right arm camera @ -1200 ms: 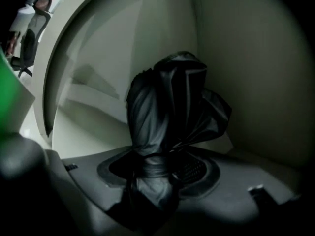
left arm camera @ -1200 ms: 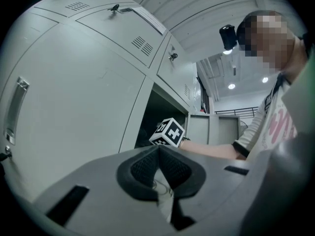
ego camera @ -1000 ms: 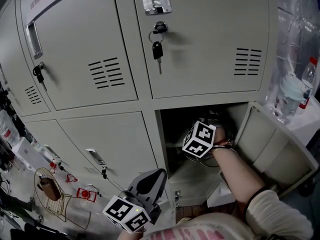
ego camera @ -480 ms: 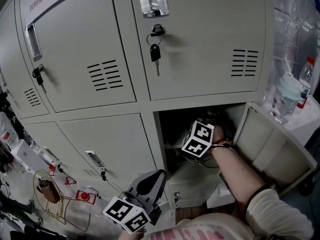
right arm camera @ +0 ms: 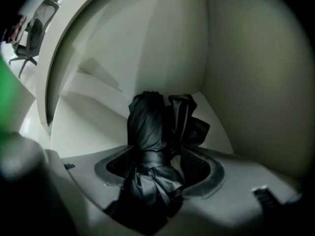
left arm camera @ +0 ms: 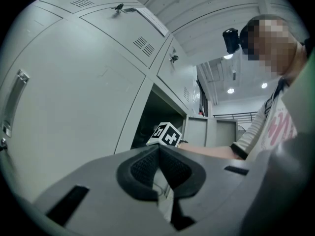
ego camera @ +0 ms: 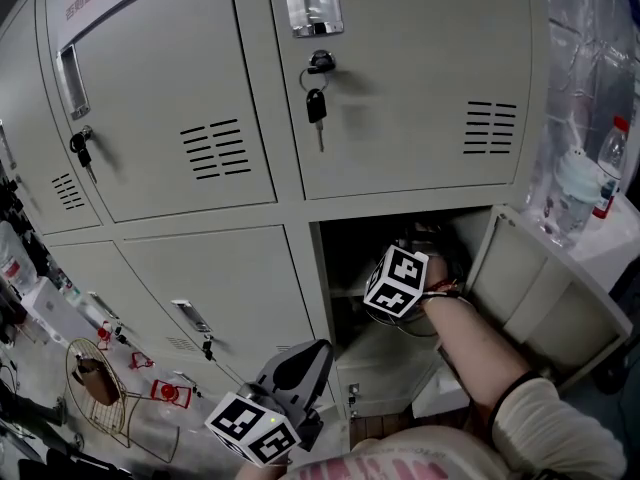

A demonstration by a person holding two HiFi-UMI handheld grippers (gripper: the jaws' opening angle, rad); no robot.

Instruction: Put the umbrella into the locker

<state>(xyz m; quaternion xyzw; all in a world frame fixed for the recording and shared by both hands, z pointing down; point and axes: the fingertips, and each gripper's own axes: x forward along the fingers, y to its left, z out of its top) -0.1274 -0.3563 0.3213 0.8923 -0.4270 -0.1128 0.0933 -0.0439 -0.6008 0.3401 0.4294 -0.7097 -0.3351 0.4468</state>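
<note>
Right gripper [right arm camera: 162, 156], lower centre of its view, had just been opening its jaws around the umbrella [right arm camera: 147, 122] inside the locker [right arm camera: 162, 43]; straight withdrawal advised, clear of fabric.

A: How many pale grey metal locker doors [ego camera: 420, 78] are showing pull handles?
B: Three, all shut, sitting above and left of the open locker compartment [ego camera: 345, 258]. One more door [ego camera: 540, 298] is hanging open at its right.
A: Keys?
B: Two black-headed keys [ego camera: 315, 103] are hanging above it.
A: Vents?
B: Three groups of black vent slots [ego camera: 497, 125] are showing above it.
A: Inside?
B: One black folded fabric umbrella [right arm camera: 147, 127] is lying there.
A: Bottles?
B: One clear plastic bottle with a red cap [ego camera: 612, 168] is standing to its right.
</note>
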